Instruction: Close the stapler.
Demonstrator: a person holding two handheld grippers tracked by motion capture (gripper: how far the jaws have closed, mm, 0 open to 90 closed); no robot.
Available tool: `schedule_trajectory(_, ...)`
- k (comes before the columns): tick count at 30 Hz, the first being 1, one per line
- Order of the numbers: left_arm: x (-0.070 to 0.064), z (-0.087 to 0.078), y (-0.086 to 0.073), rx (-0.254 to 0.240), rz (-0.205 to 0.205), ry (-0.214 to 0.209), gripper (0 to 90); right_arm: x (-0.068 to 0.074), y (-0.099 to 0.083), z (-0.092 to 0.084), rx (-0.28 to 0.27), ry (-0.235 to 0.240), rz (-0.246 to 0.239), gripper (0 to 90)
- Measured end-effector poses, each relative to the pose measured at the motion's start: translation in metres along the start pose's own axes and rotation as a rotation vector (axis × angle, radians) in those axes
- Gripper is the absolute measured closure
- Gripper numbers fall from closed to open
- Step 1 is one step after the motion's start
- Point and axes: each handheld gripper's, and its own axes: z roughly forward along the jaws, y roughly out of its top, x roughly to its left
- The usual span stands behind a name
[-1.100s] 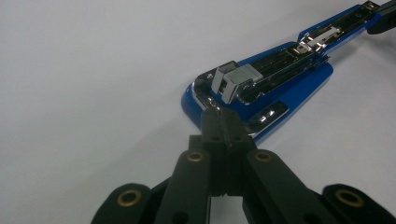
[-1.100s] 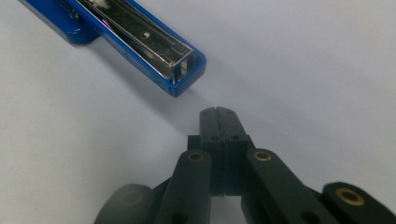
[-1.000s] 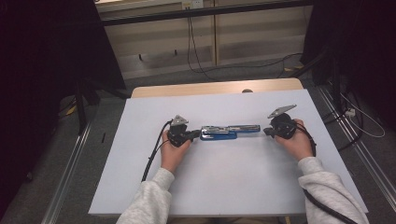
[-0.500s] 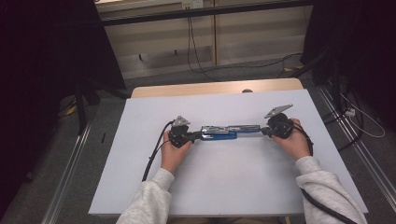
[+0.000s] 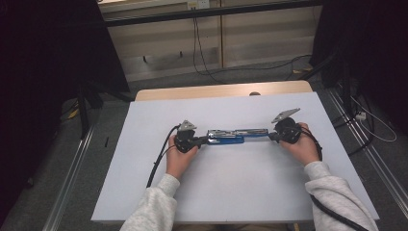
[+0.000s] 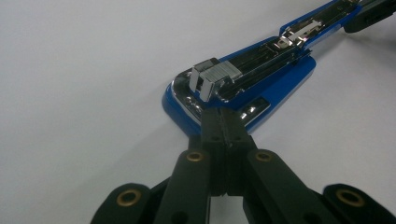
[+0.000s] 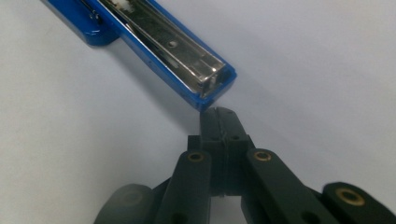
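While we are looking from above, the opened blue metal stapler (image 5: 235, 136) is lying flat mid-table, its long axis running left to right between our left gripper (image 5: 204, 140) and right gripper (image 5: 272, 136). Along the left gripper (image 6: 223, 122), jaws pressed together are touching the stapler's wide end (image 6: 243, 81), where a block of silver staples (image 6: 212, 74) is sitting in the channel. Along the right gripper (image 7: 222, 122), jaws pressed together are meeting its narrow end (image 7: 205, 79).

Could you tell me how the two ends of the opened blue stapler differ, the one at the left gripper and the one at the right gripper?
The stapler lies opened flat. The end at the left gripper is the wide, rounded base and carries a block of staples. The end at the right gripper is narrow and square-cut, an open metal channel with no staples visible near its tip. Both ends are blue with shiny metal, and each is met by shut jaws.
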Motion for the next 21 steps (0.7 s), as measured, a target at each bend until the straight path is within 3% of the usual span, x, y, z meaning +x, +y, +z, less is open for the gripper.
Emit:
schedule_trajectory(10,0.001,0.000,0.000,0.007,0.004,0.014,89.8,-0.001,0.002,-0.006,-0.039,0.007,0.010,90.0)
schedule_trajectory(17,0.001,0.001,0.000,0.007,0.000,0.027,89.9,-0.002,0.005,-0.012,-0.110,0.029,0.039,90.0)
schedule_trajectory(21,0.001,0.001,0.000,0.008,0.004,0.027,89.4,0.003,0.011,-0.012,-0.127,0.032,0.020,90.0)
